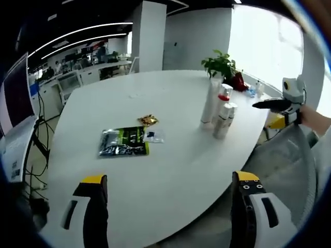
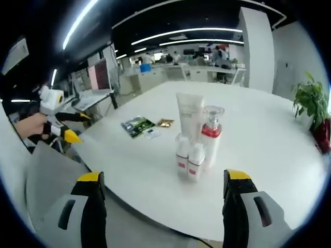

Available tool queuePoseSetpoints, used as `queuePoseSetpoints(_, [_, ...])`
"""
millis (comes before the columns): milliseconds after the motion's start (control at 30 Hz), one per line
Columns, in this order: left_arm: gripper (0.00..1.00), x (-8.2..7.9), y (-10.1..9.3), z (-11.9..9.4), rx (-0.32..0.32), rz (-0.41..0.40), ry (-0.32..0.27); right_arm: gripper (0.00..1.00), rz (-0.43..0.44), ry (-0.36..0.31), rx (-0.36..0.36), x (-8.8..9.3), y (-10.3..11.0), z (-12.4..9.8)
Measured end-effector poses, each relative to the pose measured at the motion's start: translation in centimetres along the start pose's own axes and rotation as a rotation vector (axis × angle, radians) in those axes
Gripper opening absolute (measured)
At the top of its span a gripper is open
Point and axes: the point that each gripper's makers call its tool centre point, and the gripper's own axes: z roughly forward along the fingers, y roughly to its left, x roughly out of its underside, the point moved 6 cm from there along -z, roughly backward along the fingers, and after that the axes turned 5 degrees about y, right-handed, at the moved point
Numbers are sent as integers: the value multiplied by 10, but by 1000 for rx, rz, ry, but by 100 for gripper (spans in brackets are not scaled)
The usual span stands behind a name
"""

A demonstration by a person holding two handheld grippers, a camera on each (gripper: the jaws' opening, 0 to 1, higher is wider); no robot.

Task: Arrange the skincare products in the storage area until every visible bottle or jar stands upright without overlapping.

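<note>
Bottles stand upright in a tight cluster on the white table; both grippers hang back with jaws spread, holding nothing.

Right gripper [image 2: 161, 206], jaws wide apart and unloaded, aims straight at the cluster from just off the table edge: tall tube [image 2: 190, 114] behind, pump bottle [image 2: 211, 135] beside it, two small bottles [image 2: 189, 157] in front, all upright, touching or nearly so. Left gripper [image 1: 170, 206], also spread and empty, looks across the table [image 1: 170, 170] from another side, well apart from the same bottles [image 1: 219, 111]; green packet [image 1: 124, 142] and a small gold sachet [image 1: 148, 120] lie flat nearer to it. Judgement: close packing suits storage; arrangement looks near done, grippers level, poised short of the edge.
</note>
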Motion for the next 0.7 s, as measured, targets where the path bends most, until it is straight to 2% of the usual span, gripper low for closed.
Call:
queuePoseSetpoints(400, [96,-1,18,34,-36,15,75,94,23,21,-19,3,-1,3])
queuePoseSetpoints(700, [96,2,53,63,-77,38,145,93,29,44,-27,5,0,4])
